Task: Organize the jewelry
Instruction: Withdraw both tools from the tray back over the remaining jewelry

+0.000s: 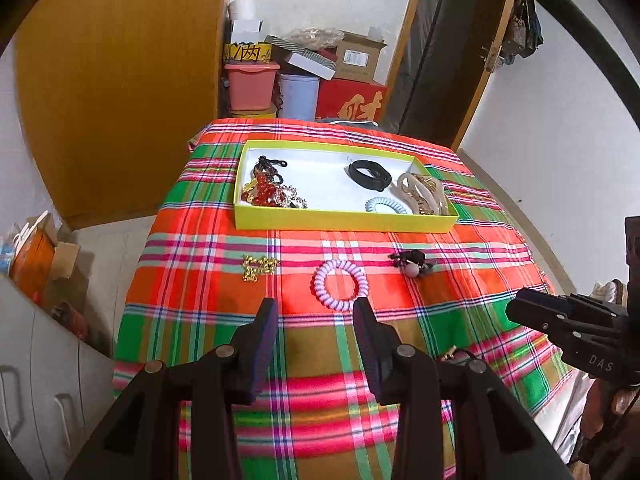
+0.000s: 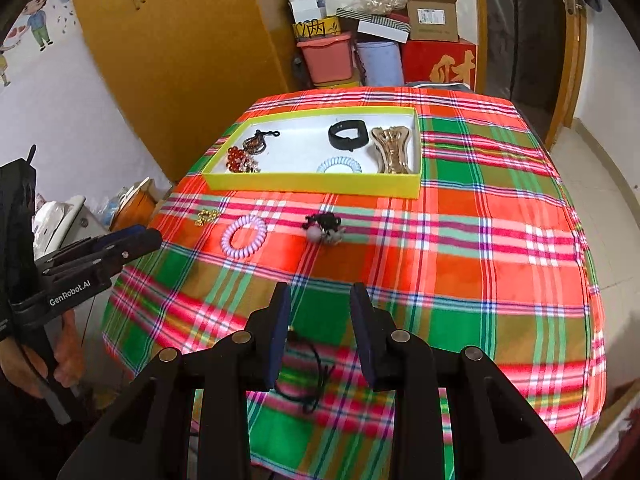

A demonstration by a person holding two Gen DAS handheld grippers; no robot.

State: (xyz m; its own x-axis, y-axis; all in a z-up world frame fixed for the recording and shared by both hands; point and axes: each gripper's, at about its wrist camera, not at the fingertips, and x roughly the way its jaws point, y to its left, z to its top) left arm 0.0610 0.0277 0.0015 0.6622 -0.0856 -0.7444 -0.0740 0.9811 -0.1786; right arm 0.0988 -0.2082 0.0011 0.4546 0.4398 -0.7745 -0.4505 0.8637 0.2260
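Observation:
A yellow tray (image 1: 344, 221) (image 2: 312, 182) sits at the far side of the plaid-covered table. It holds red beads (image 1: 262, 194), a black band (image 1: 368, 174), a pale blue coil tie (image 1: 386, 205) and a beige hair claw (image 1: 424, 194). In front of it lie gold beads (image 1: 258, 268) (image 2: 206, 216), a lilac coil hair tie (image 1: 338, 285) (image 2: 244, 236) and a black pompom tie (image 1: 412, 264) (image 2: 326, 227). My left gripper (image 1: 315, 308) is open just short of the lilac tie. My right gripper (image 2: 320, 296) is open above a black cord (image 2: 312, 372) on the cloth.
Stacked boxes and bins (image 1: 304, 68) stand behind the table beside a yellow wardrobe (image 1: 120, 92). A cabinet and clutter (image 1: 36, 264) are at the left. The right gripper shows at the right edge of the left wrist view (image 1: 568, 324).

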